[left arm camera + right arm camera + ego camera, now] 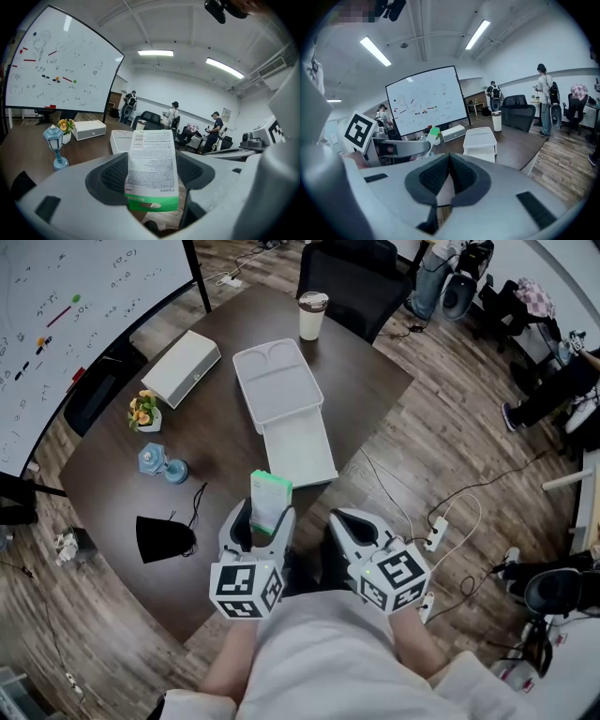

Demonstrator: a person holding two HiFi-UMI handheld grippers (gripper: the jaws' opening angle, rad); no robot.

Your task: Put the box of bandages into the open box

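The box of bandages (270,497) is white with fine black print and a green end. The open box (278,382) is plain white, the desk (223,442) dark brown, the pouch (160,538) black, the small lantern (155,461) light blue.

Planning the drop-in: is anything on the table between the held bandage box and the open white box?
Nothing visible does. The left gripper holds the bandage box just short of the open box; only tabletop lies between them.

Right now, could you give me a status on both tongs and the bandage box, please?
Left tongs shut on bandage box. Right tongs shut, empty. Open box ahead on table, nothing in between.
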